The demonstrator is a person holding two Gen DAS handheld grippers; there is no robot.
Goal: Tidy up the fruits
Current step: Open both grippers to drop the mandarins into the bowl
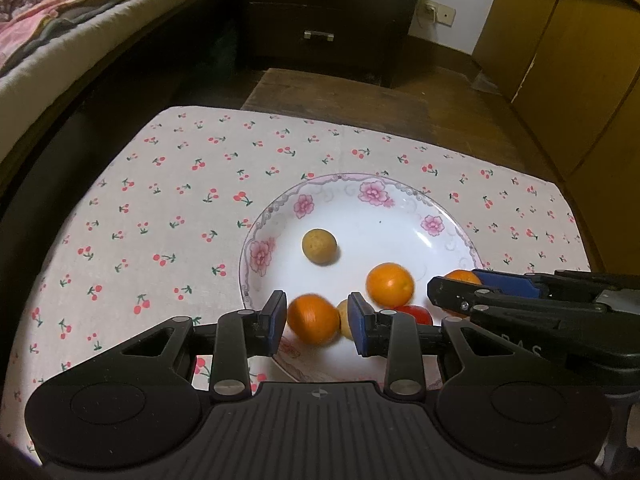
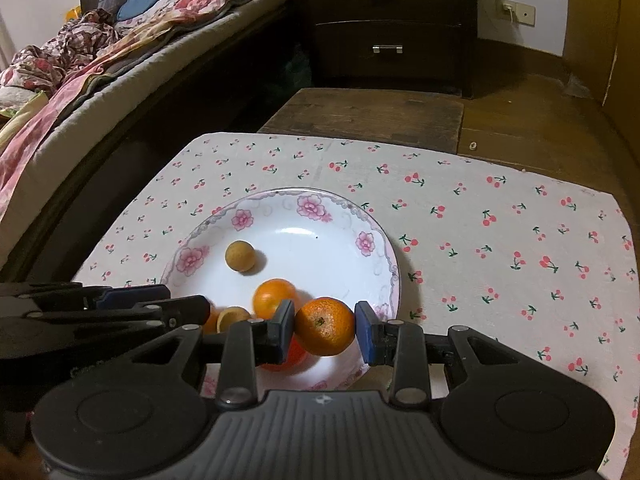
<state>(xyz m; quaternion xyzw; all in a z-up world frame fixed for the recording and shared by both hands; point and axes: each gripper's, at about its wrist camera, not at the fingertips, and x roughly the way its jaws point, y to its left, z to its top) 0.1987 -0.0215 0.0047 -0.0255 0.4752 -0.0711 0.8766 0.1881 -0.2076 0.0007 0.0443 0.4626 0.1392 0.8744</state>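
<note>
A white plate with pink flowers [image 1: 400, 216] [image 2: 372, 248] sits on the cherry-print cloth. It holds a brown longan [image 1: 319, 247] [image 2: 240, 256], an orange [image 1: 389, 285] [image 2: 274, 298], a red tomato [image 1: 416, 314] and another longan [image 1: 345, 324]. My left gripper [image 1: 318, 322] stands open over the plate's near edge, with a blurred orange [image 1: 313, 319] between its fingers, touching only the left pad. My right gripper [image 2: 325, 330] is shut on an orange [image 2: 325, 326] just above the plate's near right part.
The cherry-print cloth [image 1: 180, 200] [image 2: 500, 240] covers a low table. A bed [image 2: 100, 80] runs along the left. A dark drawer cabinet [image 1: 328, 12] [image 2: 392, 20] stands behind. A wooden board [image 2: 368, 116] lies past the table's far edge. Yellow cupboards [image 1: 560, 60] stand to the right.
</note>
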